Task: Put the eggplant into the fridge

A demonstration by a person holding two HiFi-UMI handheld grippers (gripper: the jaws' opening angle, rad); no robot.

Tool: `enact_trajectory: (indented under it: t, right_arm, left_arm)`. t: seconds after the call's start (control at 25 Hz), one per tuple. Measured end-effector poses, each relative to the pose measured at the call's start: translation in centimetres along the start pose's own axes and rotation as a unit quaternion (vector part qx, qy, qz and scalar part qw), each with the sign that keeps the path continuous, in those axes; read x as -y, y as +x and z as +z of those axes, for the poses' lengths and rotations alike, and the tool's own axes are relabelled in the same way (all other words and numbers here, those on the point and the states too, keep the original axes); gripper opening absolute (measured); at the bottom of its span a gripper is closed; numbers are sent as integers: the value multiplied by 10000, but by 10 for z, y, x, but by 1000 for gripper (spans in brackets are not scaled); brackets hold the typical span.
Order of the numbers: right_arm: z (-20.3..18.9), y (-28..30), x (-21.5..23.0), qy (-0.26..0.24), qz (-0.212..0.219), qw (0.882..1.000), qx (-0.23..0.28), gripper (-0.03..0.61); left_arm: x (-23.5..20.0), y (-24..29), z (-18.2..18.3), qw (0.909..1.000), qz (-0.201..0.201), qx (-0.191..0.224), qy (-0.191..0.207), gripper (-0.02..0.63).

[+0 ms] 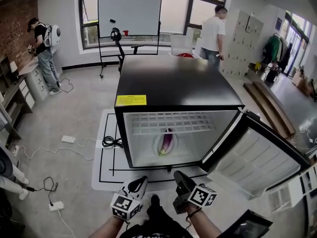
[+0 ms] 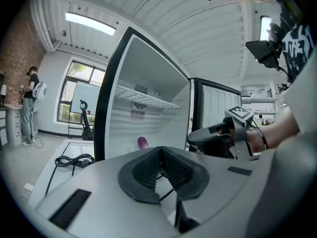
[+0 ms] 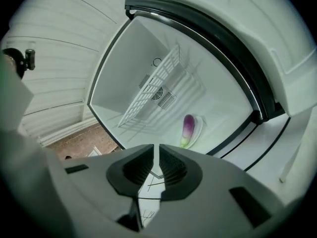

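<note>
The purple eggplant [image 1: 167, 141] lies on a white plate [image 1: 159, 146] on the floor of the black fridge [image 1: 173, 83], under its wire shelf [image 1: 171, 123]. The fridge door [image 1: 257, 157] stands wide open to the right. Both grippers hover in front of the opening, outside it. My left gripper [image 1: 140, 183] is shut and empty; its view shows the eggplant [image 2: 142, 143] past its closed pads [image 2: 148, 170] and the right gripper [image 2: 213, 133] alongside. My right gripper [image 1: 179, 177] is shut with nothing held; the eggplant [image 3: 188, 128] and plate [image 3: 197, 128] lie ahead of it.
The fridge stands on a white floor mat [image 1: 101, 172] with black lines. A coiled black power cord [image 1: 111, 142] lies left of the fridge. Cables and a power strip [image 1: 55, 206] run over the floor at left. Two people [image 1: 44, 53] and a whiteboard [image 1: 130, 15] are far behind.
</note>
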State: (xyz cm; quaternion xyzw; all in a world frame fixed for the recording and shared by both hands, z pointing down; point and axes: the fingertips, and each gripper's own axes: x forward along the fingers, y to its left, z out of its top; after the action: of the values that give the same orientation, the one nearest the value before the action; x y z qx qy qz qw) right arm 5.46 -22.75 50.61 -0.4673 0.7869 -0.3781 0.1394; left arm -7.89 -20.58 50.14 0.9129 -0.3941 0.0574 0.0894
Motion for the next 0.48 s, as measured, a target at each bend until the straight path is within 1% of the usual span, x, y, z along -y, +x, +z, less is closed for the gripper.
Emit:
enact_trajectory:
  t: [0.04,0.12,0.16,0.32,0.48]
  right_arm:
    - [-3,-5,-1,-14,-24,10000,6,38]
    - [-9,-15,-3,44,-61,10000,14,35]
    - [-13,-19,-3,73,-76,9999,10,11]
    - [-25,-30,-5,37,-112,9999,-67,11]
    - [-24,-36,-5,-102,-122,9999,-27,8]
  left_arm:
    - [4,-3,-1,10000,-27,0,0,9]
    - [13,-8,-2,10000,-78,-2,3,9]
    - [17,-10,-2,10000,-92,19,26,9]
    - [27,-19,0,9999,-101,71,75,9]
    - [32,-28,0,9999,-35,99,136,8]
